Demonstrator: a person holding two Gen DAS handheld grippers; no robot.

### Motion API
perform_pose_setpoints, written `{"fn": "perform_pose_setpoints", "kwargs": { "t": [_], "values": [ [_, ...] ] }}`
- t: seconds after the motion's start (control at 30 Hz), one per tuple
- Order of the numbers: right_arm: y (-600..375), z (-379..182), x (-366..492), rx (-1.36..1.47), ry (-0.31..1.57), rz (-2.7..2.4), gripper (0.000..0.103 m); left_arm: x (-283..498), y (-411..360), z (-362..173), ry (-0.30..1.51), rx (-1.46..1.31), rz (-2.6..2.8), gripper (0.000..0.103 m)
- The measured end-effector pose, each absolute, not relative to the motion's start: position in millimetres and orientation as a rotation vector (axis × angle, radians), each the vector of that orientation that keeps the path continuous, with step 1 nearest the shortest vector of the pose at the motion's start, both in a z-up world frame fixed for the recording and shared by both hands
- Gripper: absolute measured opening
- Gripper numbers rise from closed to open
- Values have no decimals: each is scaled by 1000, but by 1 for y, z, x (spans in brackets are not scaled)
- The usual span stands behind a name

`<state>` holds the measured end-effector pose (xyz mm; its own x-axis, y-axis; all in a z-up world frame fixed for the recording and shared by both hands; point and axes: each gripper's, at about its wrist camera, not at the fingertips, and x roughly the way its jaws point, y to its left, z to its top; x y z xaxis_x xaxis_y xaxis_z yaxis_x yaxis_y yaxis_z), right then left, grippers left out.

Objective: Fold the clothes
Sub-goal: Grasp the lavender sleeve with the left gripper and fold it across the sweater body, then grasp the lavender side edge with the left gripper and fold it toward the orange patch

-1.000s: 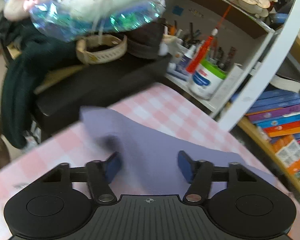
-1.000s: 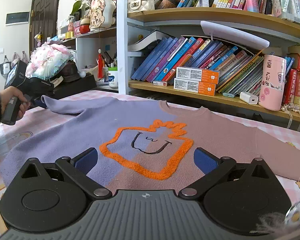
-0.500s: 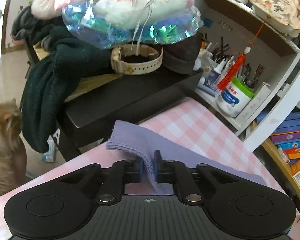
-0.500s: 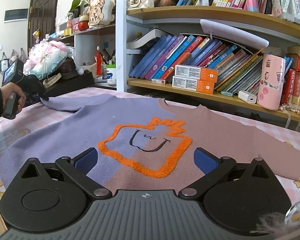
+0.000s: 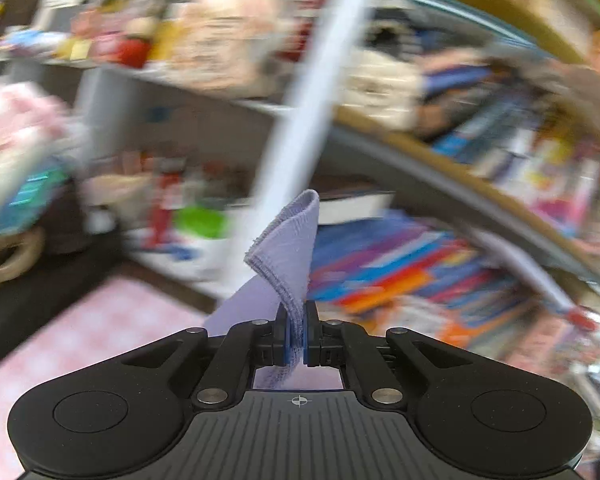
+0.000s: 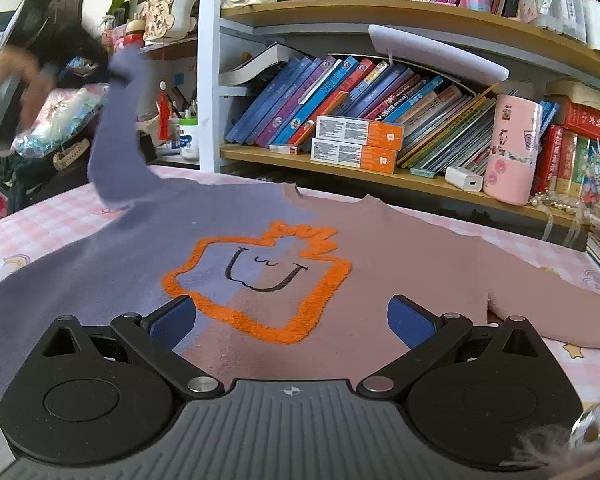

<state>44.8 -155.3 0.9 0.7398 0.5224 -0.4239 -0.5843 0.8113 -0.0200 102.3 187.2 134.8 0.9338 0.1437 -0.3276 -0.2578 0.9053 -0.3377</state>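
1. L gripper [image 5: 296, 336]: jaws pinched tight on the cuff end of the sweater's purple sleeve [image 5: 288, 248]; blue pads press the knit from both sides, cuff edge curls up above the tips.
2. From the right wrist cam, same sleeve [image 6: 116, 128] hangs lifted off the table, rising to the upper left where a blurred hand [image 6: 16, 80] holds the L gripper; gripper itself too smeared to read there.
3. R gripper [image 6: 292, 316]: jaws wide apart, nothing btwn the pads; it hovers over the lower front of the sweater [image 6: 400, 256]. Can't tell if tips touch the cloth.
4. Sweater lies flat, front up, on the pink checked tablecloth [image 6: 52, 208]: purple half on the left of view, mauve half on the right, orange outlined smiley patch [image 6: 260, 276] in the middle, neckline toward the bookshelf [image 6: 340, 160].
5. Mauve sleeve [image 6: 548, 312] is spread flat to the right, on the cloth.
6. Left wrist cam background is motion-blurred; shelves and books only roughly legible.
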Motion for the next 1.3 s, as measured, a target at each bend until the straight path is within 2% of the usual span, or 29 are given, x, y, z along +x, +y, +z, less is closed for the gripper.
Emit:
{"fn": "perform_pose_setpoints", "kwargs": {
  "t": [0.17, 0.63, 0.67, 0.73, 0.77, 0.83, 0.87, 1.07, 1.2, 1.3],
  "values": [
    [-159, 0, 46, -136, 426, 604, 103, 147, 126, 139, 313, -378, 84, 4],
    [-160, 0, 49, -120, 443, 607, 103, 222, 27, 86, 464, -436, -20, 4],
    [-160, 0, 49, -120, 445, 608, 103, 224, 22, 83, 489, -433, -34, 5],
    [-161, 0, 50, -110, 451, 609, 103, 225, 12, 78, 531, -434, -85, 13],
    [-162, 0, 51, -103, 454, 608, 103, 220, 9, 80, 531, -425, -114, 15],
    [-164, 0, 52, -96, 459, 602, 103, 210, 2, 85, 518, -392, -159, 29],
    [-164, 0, 52, -93, 460, 600, 103, 201, 0, 91, 503, -365, -174, 30],
    [-165, 0, 51, -92, 461, 593, 103, 114, 19, 109, 424, -193, -150, 30],
    [-162, -1, 52, -109, 475, 594, 103, 42, 68, 81, 454, -71, 2, 30],
    [-161, -2, 55, -104, 489, 595, 103, -9, 103, 50, 509, -86, 114, 30]
  ]
}}
